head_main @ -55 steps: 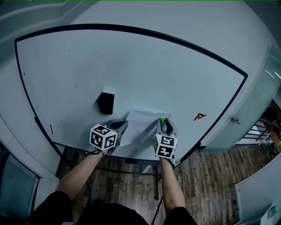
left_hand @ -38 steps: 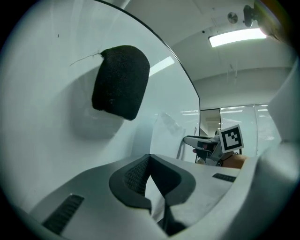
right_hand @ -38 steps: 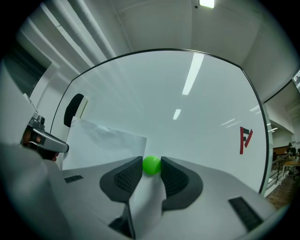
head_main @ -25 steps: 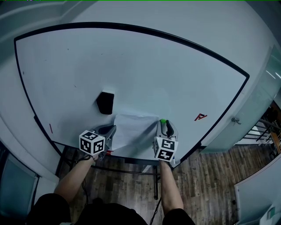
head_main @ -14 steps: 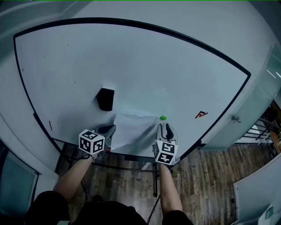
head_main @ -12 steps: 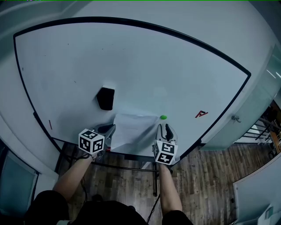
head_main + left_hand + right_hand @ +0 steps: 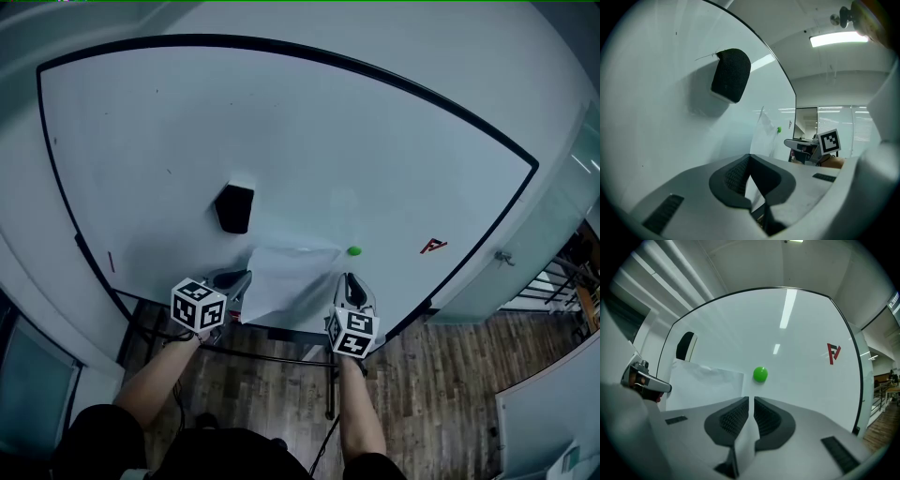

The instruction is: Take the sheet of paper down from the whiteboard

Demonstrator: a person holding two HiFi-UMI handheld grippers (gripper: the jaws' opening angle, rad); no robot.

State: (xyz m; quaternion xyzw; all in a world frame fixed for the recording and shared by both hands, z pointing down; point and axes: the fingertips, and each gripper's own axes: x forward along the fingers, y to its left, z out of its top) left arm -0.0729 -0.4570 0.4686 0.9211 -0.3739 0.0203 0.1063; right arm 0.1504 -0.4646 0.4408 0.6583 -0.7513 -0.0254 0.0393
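A white sheet of paper (image 7: 291,277) hangs loose low on the whiteboard (image 7: 281,122), its top edge sagging off the surface. My left gripper (image 7: 240,281) is shut on the sheet's left edge; in the left gripper view the paper (image 7: 751,187) runs between the dark pads. My right gripper (image 7: 349,283) is at the sheet's right edge and its jaws have just been closing. In the right gripper view the paper (image 7: 748,432) is pinched in the narrow gap between them. A green magnet (image 7: 353,251) sticks to the board just above the right gripper, off the sheet.
A black eraser (image 7: 234,208) clings to the board above the left gripper. A red logo mark (image 7: 431,247) sits to the right. The board's black frame (image 7: 417,314) and tray run just below the grippers, with wooden floor (image 7: 450,375) beneath.
The green magnet, earlier at the right gripper's tips on the sheet's corner, now sits alone on the board. The right gripper has dropped lower and closed on the sheet's right edge.
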